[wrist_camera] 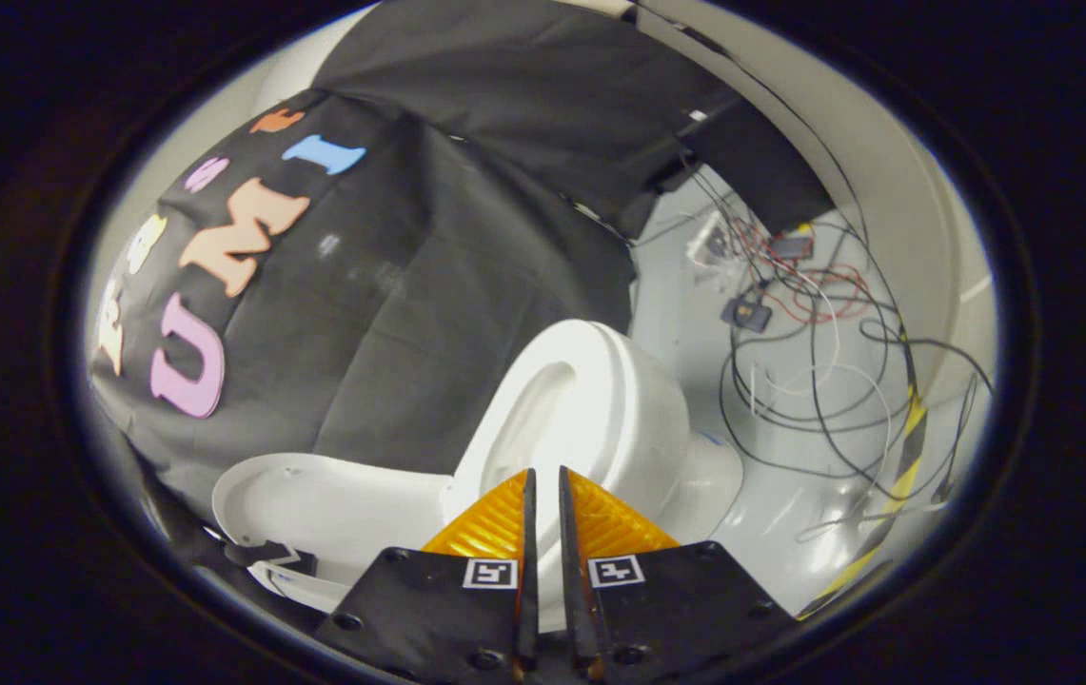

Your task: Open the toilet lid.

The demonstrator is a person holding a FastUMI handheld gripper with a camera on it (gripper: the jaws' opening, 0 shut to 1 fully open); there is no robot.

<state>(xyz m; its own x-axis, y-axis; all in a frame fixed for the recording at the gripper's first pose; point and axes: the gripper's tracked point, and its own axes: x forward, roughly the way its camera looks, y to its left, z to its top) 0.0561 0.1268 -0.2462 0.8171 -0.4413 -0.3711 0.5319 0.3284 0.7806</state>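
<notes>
The white toilet stands just beyond my fingertips, and the whole view is tilted. Its lid [314, 504] is swung away from the seat, showing its inner face, and rests near the black cloth wall [428, 285]. The seat ring [614, 381] and the bowl opening [528, 423] lie uncovered ahead of the fingers. My gripper [543, 478] is shut, with only a thin slit between the fingers and nothing held. The fingertips hover over the near rim of the seat; I cannot tell whether they touch it.
Several loose cables [819, 362] and small electronic boxes [747, 312] lie on the pale floor to the right of the toilet. A yellow and black striped tape [904, 457] runs along the floor edge. A small black and white marker piece [262, 554] sits beside the lid.
</notes>
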